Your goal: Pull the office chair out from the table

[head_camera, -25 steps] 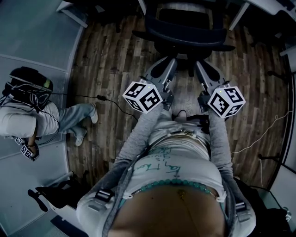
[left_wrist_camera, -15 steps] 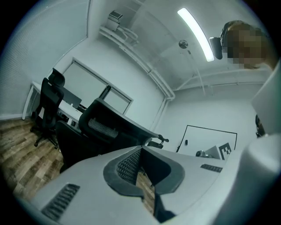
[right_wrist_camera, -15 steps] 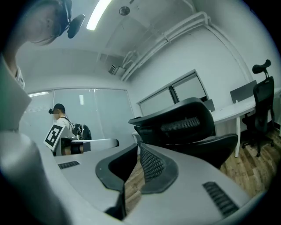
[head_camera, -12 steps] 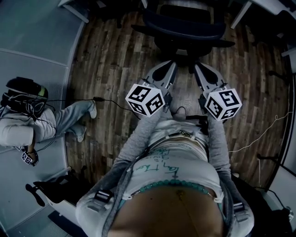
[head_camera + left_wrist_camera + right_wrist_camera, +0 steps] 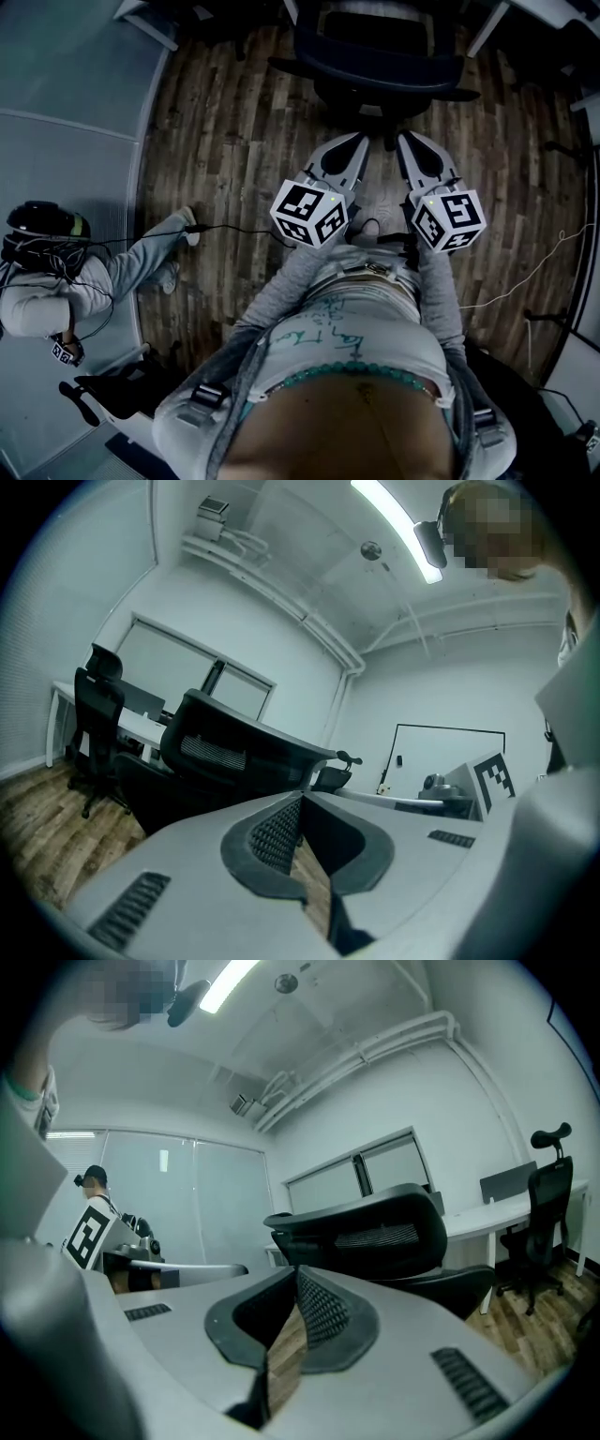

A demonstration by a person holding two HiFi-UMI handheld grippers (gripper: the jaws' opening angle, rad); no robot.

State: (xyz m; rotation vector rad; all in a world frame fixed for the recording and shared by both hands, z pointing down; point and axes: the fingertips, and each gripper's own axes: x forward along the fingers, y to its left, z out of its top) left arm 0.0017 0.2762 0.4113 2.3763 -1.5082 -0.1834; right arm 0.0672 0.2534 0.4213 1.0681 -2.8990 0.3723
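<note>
The black office chair (image 5: 375,56) stands at the top of the head view, its backrest toward me, on the wooden floor. My left gripper (image 5: 361,141) and right gripper (image 5: 405,139) point level at it, side by side, a short way from the backrest and not touching it. Both are shut with nothing between the jaws. In the left gripper view the chair's curved back (image 5: 234,752) rises just beyond the meeting fingertips (image 5: 281,829). The right gripper view shows the same back (image 5: 375,1232) behind its closed fingertips (image 5: 321,1309).
A person sits on the grey floor (image 5: 56,272) at the left, with a cable (image 5: 225,225) running from there toward me. A second black chair (image 5: 546,1204) stands by a white desk (image 5: 506,1208). White table legs (image 5: 483,28) flank the chair. Another cable (image 5: 525,272) lies at the right.
Both pairs of jaws have closed from slightly apart to shut. The left gripper has shifted a little to the right, toward the other one. The chair has not moved.
</note>
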